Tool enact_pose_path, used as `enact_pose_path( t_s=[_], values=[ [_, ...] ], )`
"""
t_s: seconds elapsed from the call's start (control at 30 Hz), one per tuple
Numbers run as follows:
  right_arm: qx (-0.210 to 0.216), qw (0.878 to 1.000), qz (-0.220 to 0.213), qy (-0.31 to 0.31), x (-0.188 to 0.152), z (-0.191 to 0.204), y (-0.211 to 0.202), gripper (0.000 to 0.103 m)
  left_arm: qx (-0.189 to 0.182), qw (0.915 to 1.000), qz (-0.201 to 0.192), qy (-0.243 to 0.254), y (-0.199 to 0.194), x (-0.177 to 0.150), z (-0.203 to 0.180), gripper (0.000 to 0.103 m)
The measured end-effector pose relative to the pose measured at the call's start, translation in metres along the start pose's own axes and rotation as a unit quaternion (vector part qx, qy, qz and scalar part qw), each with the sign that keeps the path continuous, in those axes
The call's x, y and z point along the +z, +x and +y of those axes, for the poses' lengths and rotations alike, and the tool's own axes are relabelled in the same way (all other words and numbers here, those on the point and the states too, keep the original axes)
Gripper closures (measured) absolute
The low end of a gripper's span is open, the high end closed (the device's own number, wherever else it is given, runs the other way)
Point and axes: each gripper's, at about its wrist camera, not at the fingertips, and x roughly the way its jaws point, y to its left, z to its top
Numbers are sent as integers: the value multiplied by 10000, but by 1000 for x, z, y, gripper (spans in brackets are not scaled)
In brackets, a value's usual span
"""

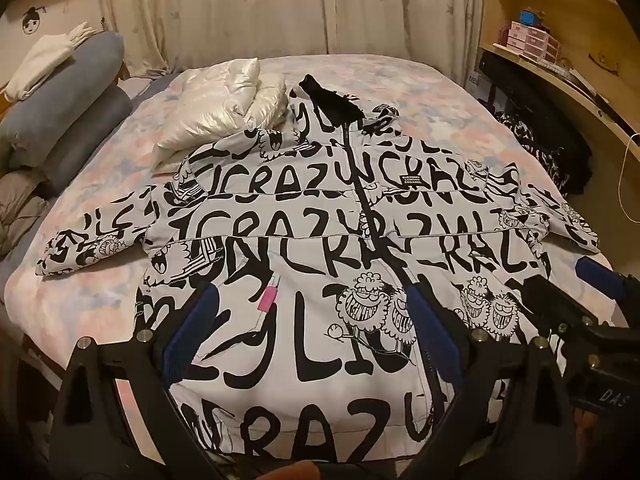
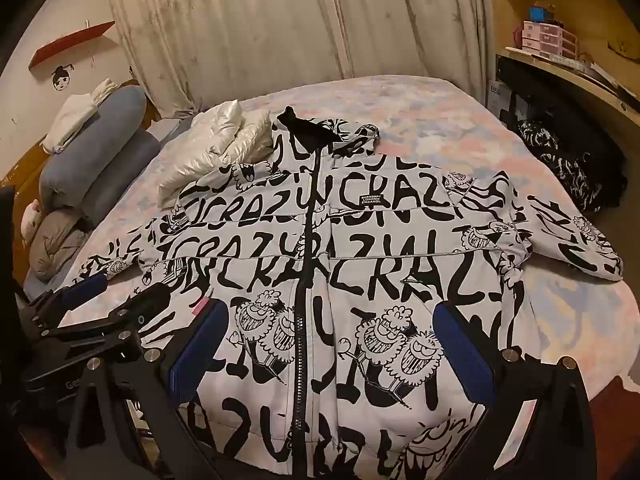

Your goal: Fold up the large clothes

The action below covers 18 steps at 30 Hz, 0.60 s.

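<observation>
A large white jacket [image 1: 304, 248] with black "CRAZY" lettering and cartoon faces lies front up on the bed, zipped, both sleeves spread sideways. It also shows in the right wrist view [image 2: 360, 264]. My left gripper [image 1: 312, 320] is open above the jacket's lower front, left of the zip, holding nothing. My right gripper [image 2: 332, 336] is open above the lower front, astride the zip [image 2: 306, 280], holding nothing. The right gripper also shows at the right edge of the left wrist view [image 1: 568, 284], and the left gripper at the left of the right wrist view [image 2: 120, 292].
The bed [image 1: 440, 96] has a pastel sheet. A shiny white puffer garment [image 1: 224, 112] lies by the jacket's left shoulder. Blue and grey bolsters [image 1: 68, 96] lie at the left. A dark patterned garment [image 2: 560, 160] and a wooden desk with shelves [image 2: 560, 64] stand at the right.
</observation>
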Motion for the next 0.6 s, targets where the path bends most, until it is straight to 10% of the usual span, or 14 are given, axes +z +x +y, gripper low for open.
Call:
enact_pose_path(
  t_s=[0.6],
  values=[
    [-6,10000,-39,-24,-3,6,-1,0,-59,10000,-76,-24,-15,3,-13,9]
  ],
)
